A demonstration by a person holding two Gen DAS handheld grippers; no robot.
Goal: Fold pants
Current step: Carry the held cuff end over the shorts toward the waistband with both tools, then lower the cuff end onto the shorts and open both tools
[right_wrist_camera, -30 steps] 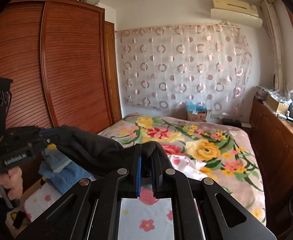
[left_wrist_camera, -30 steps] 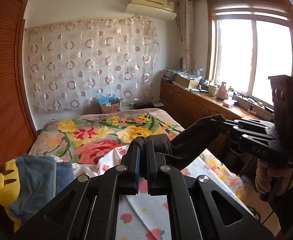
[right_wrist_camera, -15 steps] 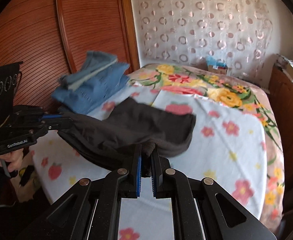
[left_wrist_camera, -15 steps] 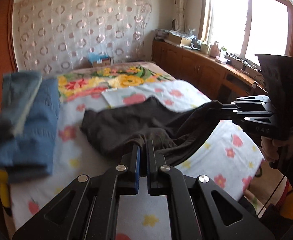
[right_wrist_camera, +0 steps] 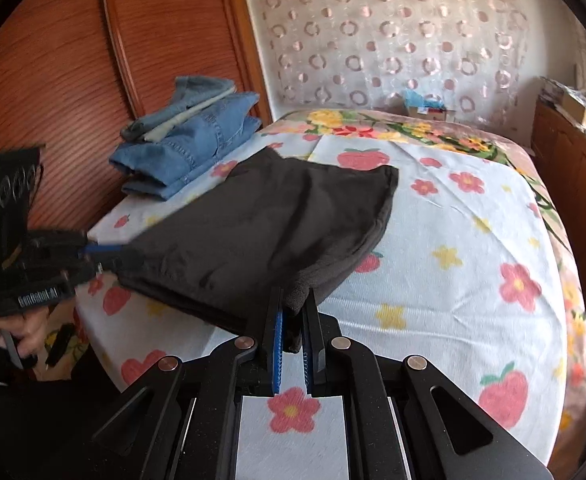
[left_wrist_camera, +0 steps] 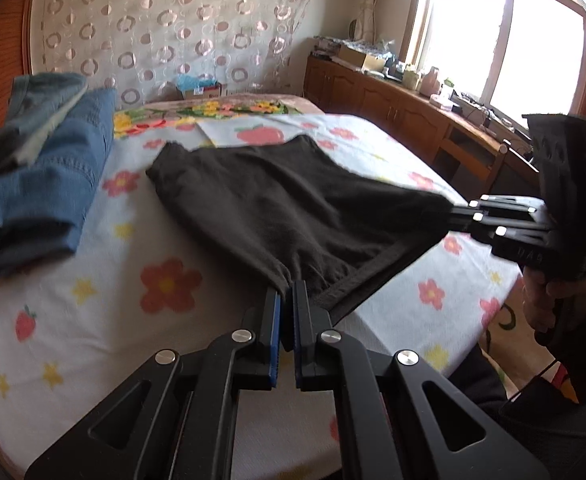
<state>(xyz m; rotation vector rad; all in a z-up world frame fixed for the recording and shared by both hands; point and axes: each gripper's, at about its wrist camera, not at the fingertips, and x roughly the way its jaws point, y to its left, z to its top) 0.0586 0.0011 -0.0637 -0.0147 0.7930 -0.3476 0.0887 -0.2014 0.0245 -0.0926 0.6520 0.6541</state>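
Observation:
Dark brown pants (left_wrist_camera: 293,204) (right_wrist_camera: 261,232) stretch flat over the flowered bedsheet (left_wrist_camera: 93,320), their far end resting on the bed. My left gripper (left_wrist_camera: 287,294) is shut on the near left corner of the cloth. My right gripper (right_wrist_camera: 291,304) is shut on the near right corner. In the left wrist view the right gripper (left_wrist_camera: 457,212) shows at the right, held by a hand. In the right wrist view the left gripper (right_wrist_camera: 105,256) shows at the left, also in a hand. The near edge hangs taut between both grippers, just above the sheet.
A stack of folded blue jeans (left_wrist_camera: 41,176) (right_wrist_camera: 189,136) lies at the bed's left side beside the wooden wardrobe (right_wrist_camera: 73,60). A floral blanket (right_wrist_camera: 393,126) covers the far end. A wooden cabinet (left_wrist_camera: 393,108) runs under the window on the right.
Both grippers have come down with the pants, from hanging in the air to low over the bed. The cloth now lies spread out and pulled flatter on the sheet.

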